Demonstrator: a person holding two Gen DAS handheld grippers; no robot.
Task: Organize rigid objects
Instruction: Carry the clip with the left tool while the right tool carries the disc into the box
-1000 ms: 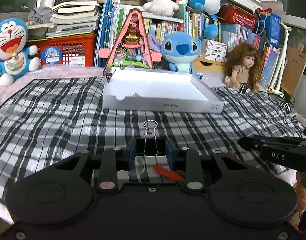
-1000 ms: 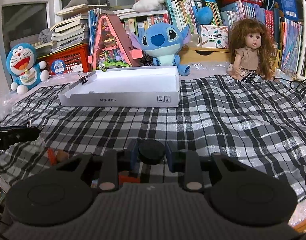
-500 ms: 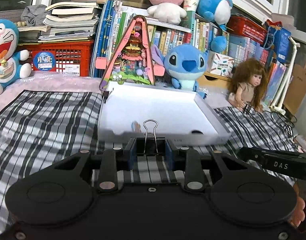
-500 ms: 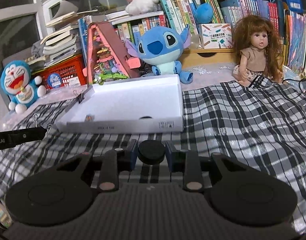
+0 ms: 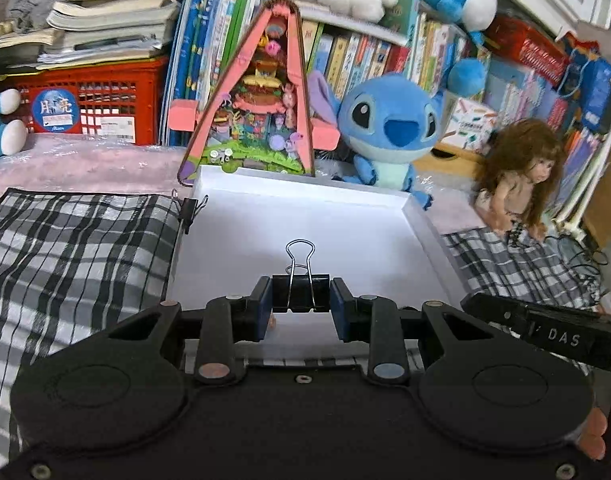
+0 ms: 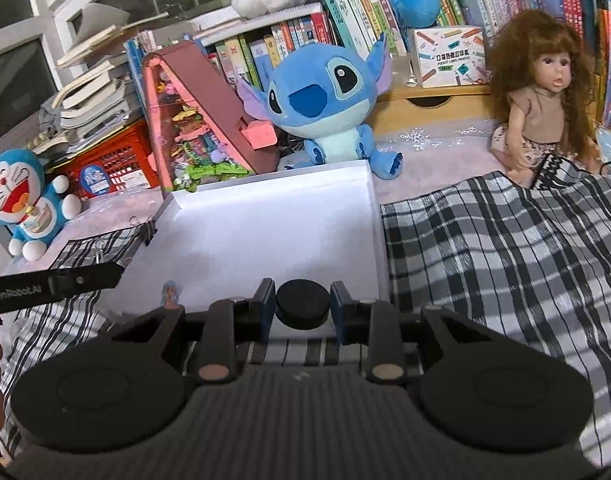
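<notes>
My left gripper (image 5: pixel 301 306) is shut on a black binder clip (image 5: pixel 301 294) with its wire loops standing up, held above the near part of the shallow white box (image 5: pixel 305 188). My right gripper (image 6: pixel 302 308) is shut on a round black disc (image 6: pixel 302 310), held over the near edge of the same white box (image 6: pixel 369 216). A small blue-and-orange item (image 6: pixel 170 294) lies inside the box at its near left. Another binder clip (image 5: pixel 188 213) is clipped on the box's left wall. The right gripper's side (image 5: pixel 545 330) shows at the right of the left wrist view.
A black-and-white plaid cloth (image 6: pixel 505 248) covers the surface around the box. Behind the box stand a pink triangular toy house (image 5: pixel 261 96), a blue plush (image 6: pixel 325 100), a doll (image 6: pixel 545 92), a blue-and-white cat plush (image 6: pixel 21 196), a red crate (image 5: pixel 93 100) and rows of books.
Both grippers have moved forward and up toward the white box, which now fills the middle of each view. Each keeps hold of its object.
</notes>
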